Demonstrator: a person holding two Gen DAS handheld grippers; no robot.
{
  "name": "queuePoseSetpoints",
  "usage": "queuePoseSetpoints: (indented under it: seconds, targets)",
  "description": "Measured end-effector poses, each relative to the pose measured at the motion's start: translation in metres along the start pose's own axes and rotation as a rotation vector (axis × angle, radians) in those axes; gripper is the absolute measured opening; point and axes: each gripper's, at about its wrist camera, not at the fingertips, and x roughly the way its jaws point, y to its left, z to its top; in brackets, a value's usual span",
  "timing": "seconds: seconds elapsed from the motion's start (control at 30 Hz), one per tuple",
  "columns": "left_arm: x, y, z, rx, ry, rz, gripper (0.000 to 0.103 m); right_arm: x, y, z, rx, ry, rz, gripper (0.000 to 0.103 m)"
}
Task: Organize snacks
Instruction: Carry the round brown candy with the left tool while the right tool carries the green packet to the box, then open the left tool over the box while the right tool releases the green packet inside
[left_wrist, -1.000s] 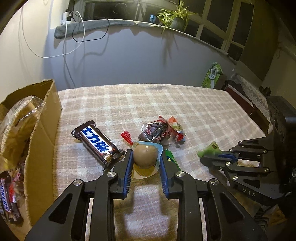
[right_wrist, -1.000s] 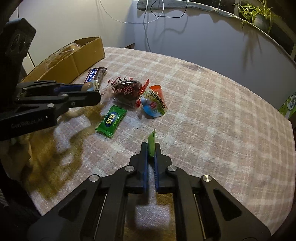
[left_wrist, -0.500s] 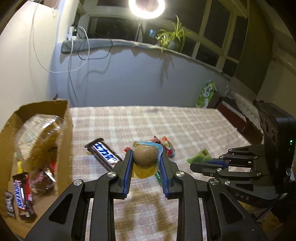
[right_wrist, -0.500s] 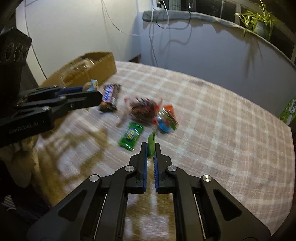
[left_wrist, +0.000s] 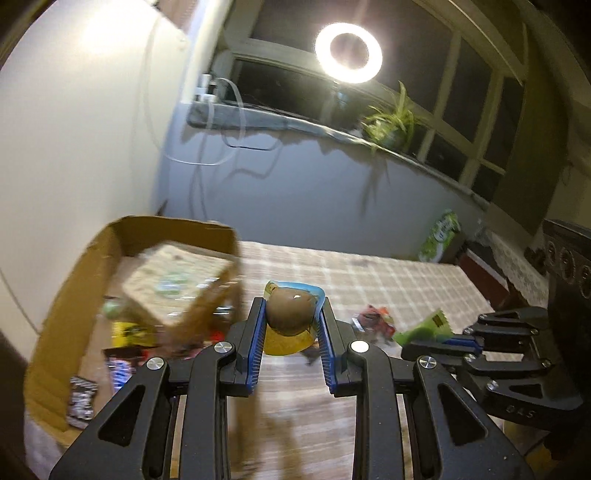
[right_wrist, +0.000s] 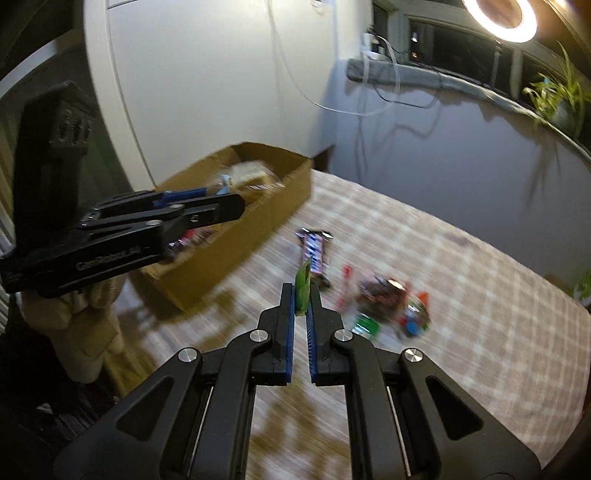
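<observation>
- The round brown snack (left_wrist: 291, 309) in its blue-and-yellow wrapper sits between my left claw's (left_wrist: 291, 321) blue ribbed pads, pinched on both sides and held up in the air, just right of the near corner of the cardboard box (left_wrist: 74, 295).
- My right claw (right_wrist: 303, 295) is pressed nearly together on a thin green packet (right_wrist: 303, 286), which stands on edge between the pads and pokes out past the tips; from the left camera that same packet (left_wrist: 428, 326) looks flat, with a crimped, toothed edge.
- The box is plain brown corrugated card with its top open. Inside I make out a pale, clear-wrapped block (left_wrist: 173, 284) leaning against the wall and dark and yellow wrappers lower down, all blurred.
- On the table past my right claw lies a long dark chocolate bar (right_wrist: 314, 251) with white-and-blue lettering, and to its right a loose cluster of crinkly red, green and orange wrappers (right_wrist: 388, 299).
- The tablecloth (right_wrist: 480, 295) is a pale woven check of pink and cream.
</observation>
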Motion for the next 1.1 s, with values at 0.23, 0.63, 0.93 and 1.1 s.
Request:
queuePoseSetpoints:
  seconds: [0.23,0.63,0.93,1.1]
  targets:
    - [-0.011,0.035,0.000,-0.060,-0.029,0.069,0.025,0.021,0.033,0.018,-0.049,-0.006,0.064,0.006]
    - [-0.018,0.066,-0.002,-0.109,-0.041,0.151,0.025,0.056,0.071,0.035,-0.107,0.022,0.145,0.006]
    - [-0.018,0.076,-0.003,-0.127,-0.040,0.182,0.026,0.075,0.084,0.040,-0.128,0.045,0.170,0.006]
    - [-0.018,0.076,-0.003,-0.126,-0.045,0.196,0.027,0.082,0.089,0.040,-0.135,0.054,0.176,0.006]
